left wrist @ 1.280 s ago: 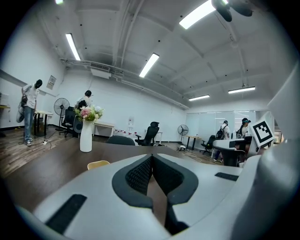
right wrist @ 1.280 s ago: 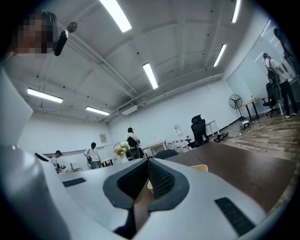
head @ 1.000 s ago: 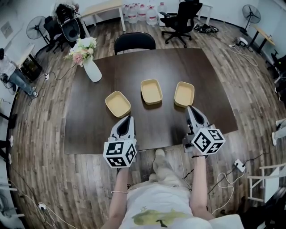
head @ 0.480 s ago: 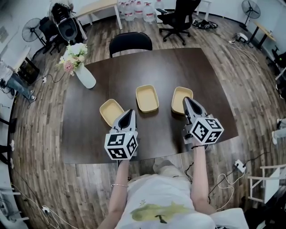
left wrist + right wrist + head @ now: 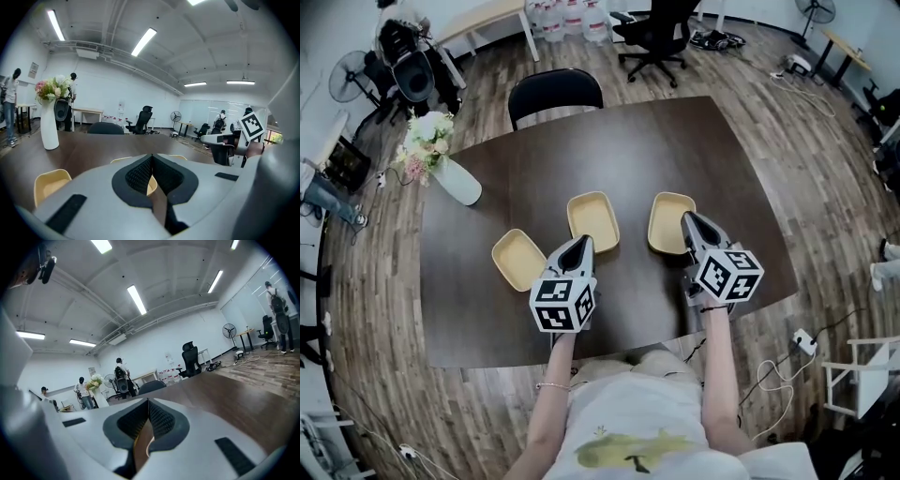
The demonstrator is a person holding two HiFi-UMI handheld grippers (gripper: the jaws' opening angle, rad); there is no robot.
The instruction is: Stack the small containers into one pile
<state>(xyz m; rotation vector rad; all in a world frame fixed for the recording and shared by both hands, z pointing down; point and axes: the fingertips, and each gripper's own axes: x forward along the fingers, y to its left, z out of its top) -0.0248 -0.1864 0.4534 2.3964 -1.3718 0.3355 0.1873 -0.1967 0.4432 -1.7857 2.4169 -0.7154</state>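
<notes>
While closed, left gripper (image 5: 581,243) and right gripper (image 5: 686,218) bear square markers (image 5: 562,306)

Three containers (image 5: 518,259) (image 5: 592,220) (image 5: 667,221), one vase (image 5: 461,185), two claws (image 5: 583,240) (image 5: 685,217).

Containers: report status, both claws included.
Left claw shut, empty. Right claw shut, empty. Shallow beige plastic tubs unstacked on dark wooden table: left container, middle container, right container. Nothing in the way.

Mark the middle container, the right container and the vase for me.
middle container (image 5: 592,217), head view, its inner floor.
right container (image 5: 665,221), head view, its inner floor.
vase (image 5: 461,185), head view, its white body.
</notes>
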